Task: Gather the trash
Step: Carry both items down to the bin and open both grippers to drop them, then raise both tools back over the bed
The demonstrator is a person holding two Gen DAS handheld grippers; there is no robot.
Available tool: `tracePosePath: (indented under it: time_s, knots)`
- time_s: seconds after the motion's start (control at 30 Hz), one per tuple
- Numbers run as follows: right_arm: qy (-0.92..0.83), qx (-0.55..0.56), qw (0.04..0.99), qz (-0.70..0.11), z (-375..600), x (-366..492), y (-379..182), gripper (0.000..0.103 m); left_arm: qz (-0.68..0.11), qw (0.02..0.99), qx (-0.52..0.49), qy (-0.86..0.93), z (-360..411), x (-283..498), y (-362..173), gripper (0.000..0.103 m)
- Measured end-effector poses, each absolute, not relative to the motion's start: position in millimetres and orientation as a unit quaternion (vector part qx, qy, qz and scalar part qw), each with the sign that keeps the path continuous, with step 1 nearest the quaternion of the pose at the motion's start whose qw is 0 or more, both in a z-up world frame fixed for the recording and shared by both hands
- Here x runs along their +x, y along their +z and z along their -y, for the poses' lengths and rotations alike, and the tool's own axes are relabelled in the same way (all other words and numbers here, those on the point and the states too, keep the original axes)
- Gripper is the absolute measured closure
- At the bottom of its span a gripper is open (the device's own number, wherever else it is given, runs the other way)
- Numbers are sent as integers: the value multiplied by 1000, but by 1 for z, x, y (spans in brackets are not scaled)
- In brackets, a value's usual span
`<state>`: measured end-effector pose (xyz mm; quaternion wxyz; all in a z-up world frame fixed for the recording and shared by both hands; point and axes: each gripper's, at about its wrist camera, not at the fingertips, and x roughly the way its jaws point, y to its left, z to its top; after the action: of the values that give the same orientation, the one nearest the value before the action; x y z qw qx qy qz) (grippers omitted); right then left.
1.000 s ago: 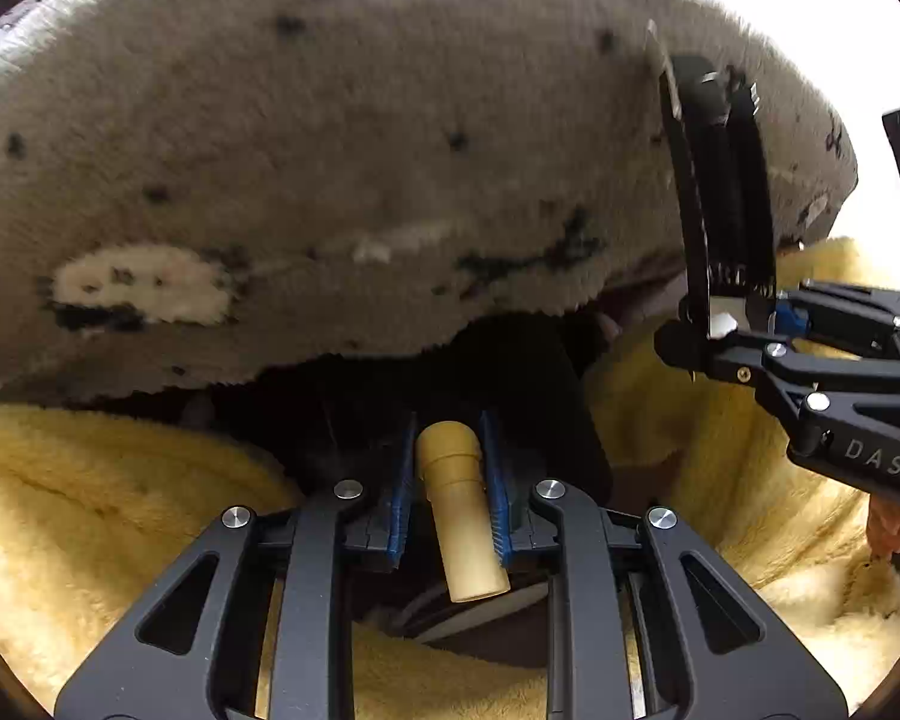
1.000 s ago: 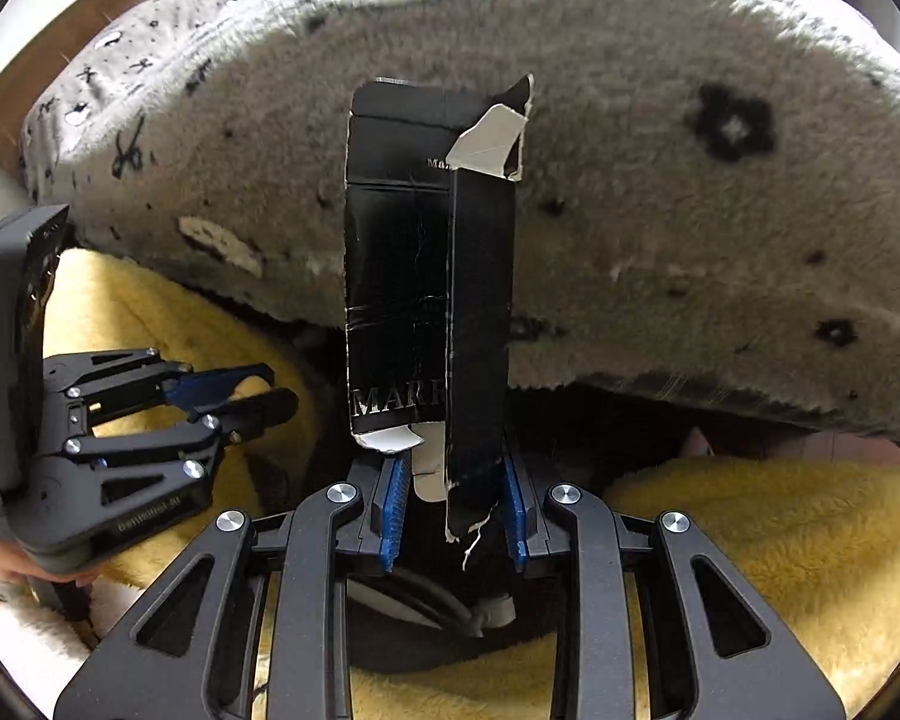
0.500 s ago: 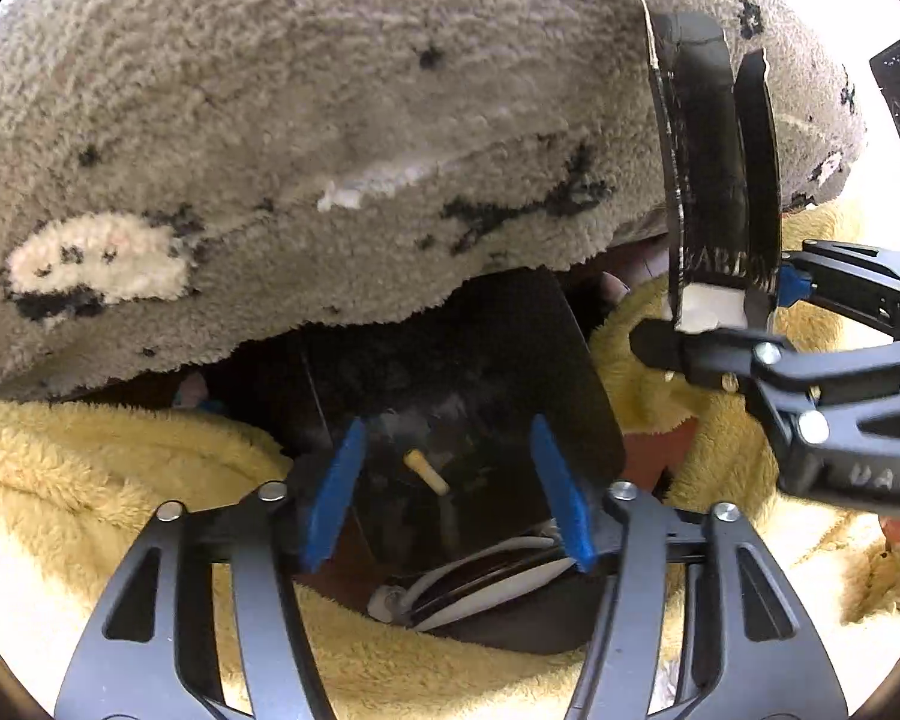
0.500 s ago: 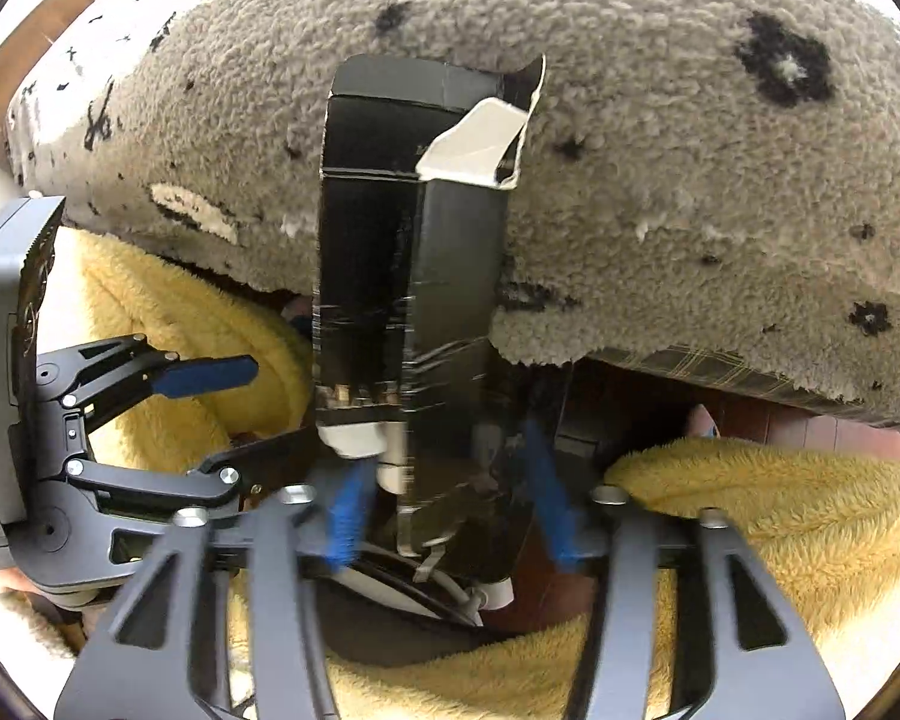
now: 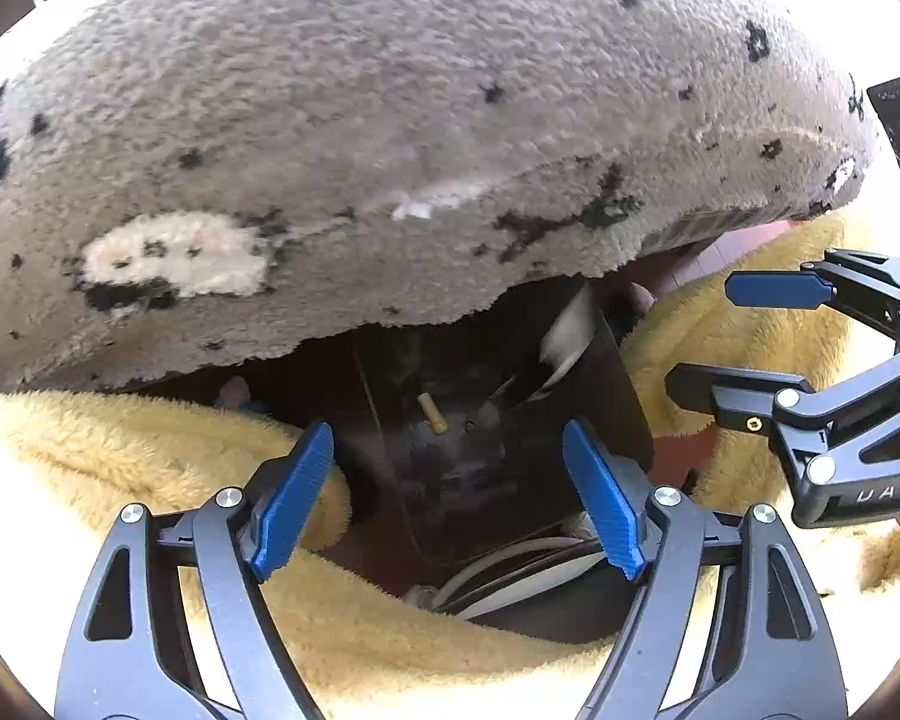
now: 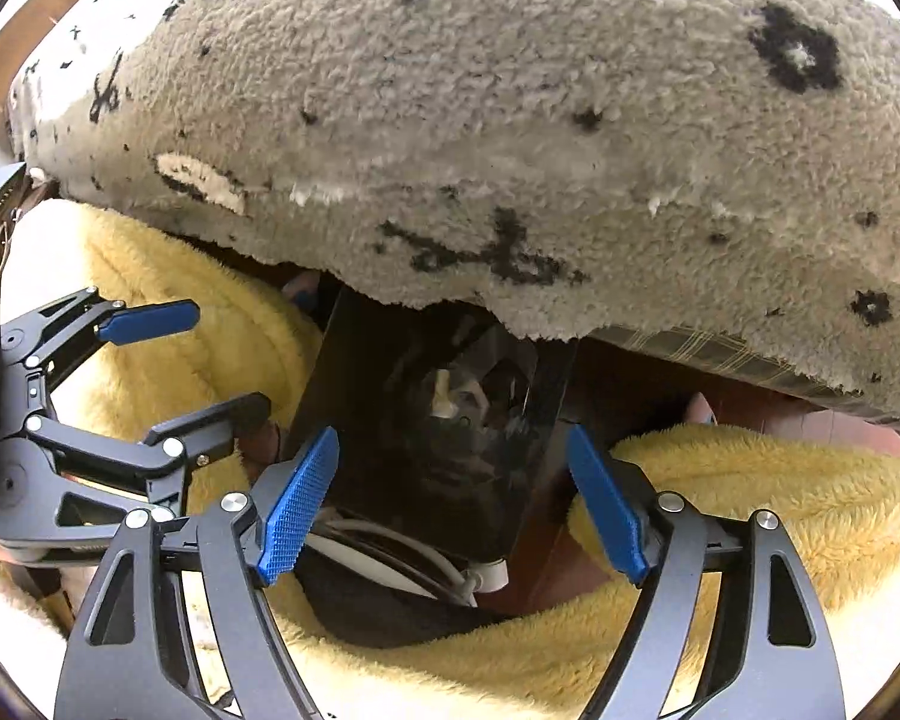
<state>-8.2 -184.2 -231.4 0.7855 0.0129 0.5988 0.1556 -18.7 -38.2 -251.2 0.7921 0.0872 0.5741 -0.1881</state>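
Only left view shows cig butt [image 5: 432, 413] in bin [image 5: 618, 384].

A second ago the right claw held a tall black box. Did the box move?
Yes. The black box dropped out of the right gripper, whose jaws have just been opening, down into the dark bin below the grey rug.

You have two grippers [image 5: 447, 492] [image 6: 453, 501], one black bin [image 5: 624, 402], one butt [image 5: 432, 413] inside it, one grey rug [image 5: 390, 120], one yellow blanket [image 5: 150, 450] and one white cable [image 6: 390, 546].
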Motion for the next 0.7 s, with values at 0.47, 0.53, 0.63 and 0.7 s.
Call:
tracePosePath:
  time_s: [0.47,0.53,0.63,0.7]
  knots:
    - [124,20,835,-536,208,1,-180,24,-549,810,86,-184,2,0,-214,24]
    - [113,23,852,-511,216,6,-162,24,-533,822,85,-182,-1,8,-197,24]
    - [96,29,878,-468,231,19,-135,24,-499,845,83,-176,-8,22,-168,22]
    - [90,34,891,-445,238,31,-120,24,-475,860,82,-170,-11,31,-150,19]
